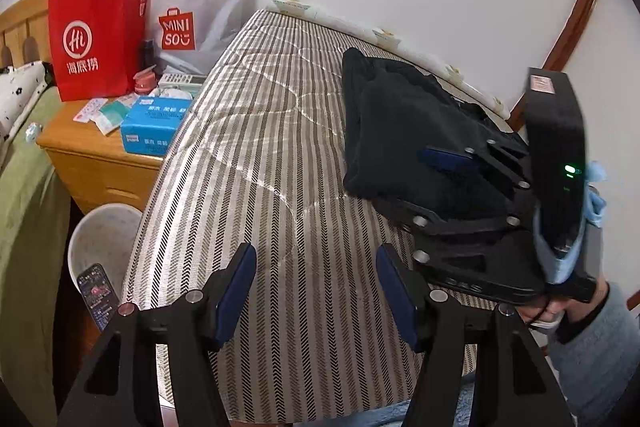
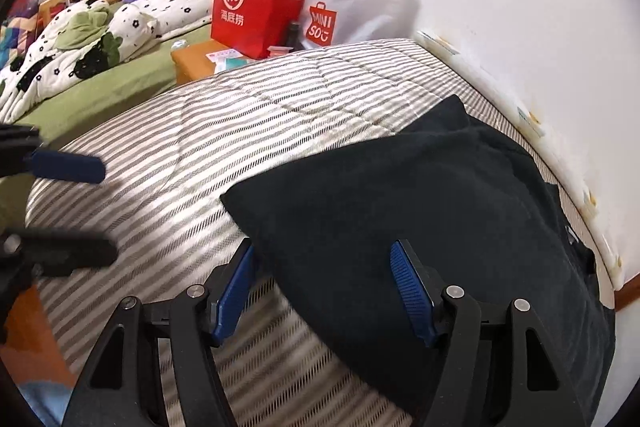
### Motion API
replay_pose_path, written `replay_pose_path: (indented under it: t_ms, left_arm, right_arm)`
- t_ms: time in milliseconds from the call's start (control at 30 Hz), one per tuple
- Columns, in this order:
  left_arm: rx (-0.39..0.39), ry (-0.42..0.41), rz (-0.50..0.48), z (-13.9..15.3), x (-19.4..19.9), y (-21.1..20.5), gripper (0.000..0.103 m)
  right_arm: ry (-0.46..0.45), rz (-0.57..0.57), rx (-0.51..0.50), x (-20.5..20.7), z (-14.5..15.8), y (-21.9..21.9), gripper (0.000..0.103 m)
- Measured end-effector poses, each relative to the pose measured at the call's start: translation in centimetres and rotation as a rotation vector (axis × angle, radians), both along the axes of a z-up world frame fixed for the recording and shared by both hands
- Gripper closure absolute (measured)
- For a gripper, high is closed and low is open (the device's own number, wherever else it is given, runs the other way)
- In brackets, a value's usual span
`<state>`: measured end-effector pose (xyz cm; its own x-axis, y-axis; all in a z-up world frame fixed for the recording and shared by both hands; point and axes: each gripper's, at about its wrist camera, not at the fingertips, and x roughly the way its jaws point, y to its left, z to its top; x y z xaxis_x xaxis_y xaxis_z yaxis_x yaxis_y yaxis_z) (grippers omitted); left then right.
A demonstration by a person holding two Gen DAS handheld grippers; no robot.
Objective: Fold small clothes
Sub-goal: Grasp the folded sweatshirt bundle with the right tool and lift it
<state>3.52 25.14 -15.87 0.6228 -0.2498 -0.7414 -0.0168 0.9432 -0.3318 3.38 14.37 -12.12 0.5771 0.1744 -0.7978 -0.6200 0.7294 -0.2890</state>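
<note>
Both grippers (image 1: pixel 316 291) (image 2: pixel 324 291) tilt downward, agape, over black garment (image 2: pixel 420 207).

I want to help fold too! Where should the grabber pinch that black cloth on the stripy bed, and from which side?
Probably the near corner of the black cloth, where it points out over the striped mattress. That edge lies free and thin, so a finger could slip under it. Come from the open mattress side, not the wall side. The right gripper is already open astride that corner.
</note>
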Motion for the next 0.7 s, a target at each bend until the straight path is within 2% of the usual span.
replay_pose_path:
  t_ms: [33, 100, 133, 167, 300, 433, 567, 700]
  left_arm:
    - [-0.003, 0.006, 0.002, -0.1, 0.1, 0.1, 0.043]
    - [0.0, 0.018, 0.008, -0.4, 0.3, 0.1, 0.043]
    - [0.002, 0.022, 0.01, -0.5, 0.4, 0.0, 0.043]
    - [0.005, 0.023, 0.013, -0.5, 0.5, -0.1, 0.043]
    - [0.015, 0.034, 0.008, -0.1, 1.6, -1.0, 0.043]
    - [0.035, 0.03, -0.03, 0.6, 2.9, -3.4, 0.043]
    - [0.032, 0.025, -0.081, 1.4, 4.4, -6.9, 0.043]
    - [0.019, 0.0, -0.155, 2.1, 5.9, -11.4, 0.043]
  right_arm:
    - [-0.009, 0.0, 0.011, 0.3, 0.0, 0.0, 0.038]
    - [-0.024, -0.016, 0.024, 0.9, 0.1, 0.0, 0.052]
    - [-0.041, -0.026, 0.02, 1.1, 0.2, 0.0, 0.07]
    - [-0.052, -0.028, 0.029, 1.3, 0.5, -0.1, 0.079]
    - [-0.024, -0.081, 0.2, 2.2, 3.3, -2.6, 0.085]
    - [-0.142, -0.147, 0.321, 1.1, 8.2, -7.2, 0.086]
    - [-0.224, -0.273, 0.44, 0.6, 12.3, -15.0, 0.087]
    - [-0.274, -0.396, 0.529, -0.9, 14.0, -23.2, 0.088]
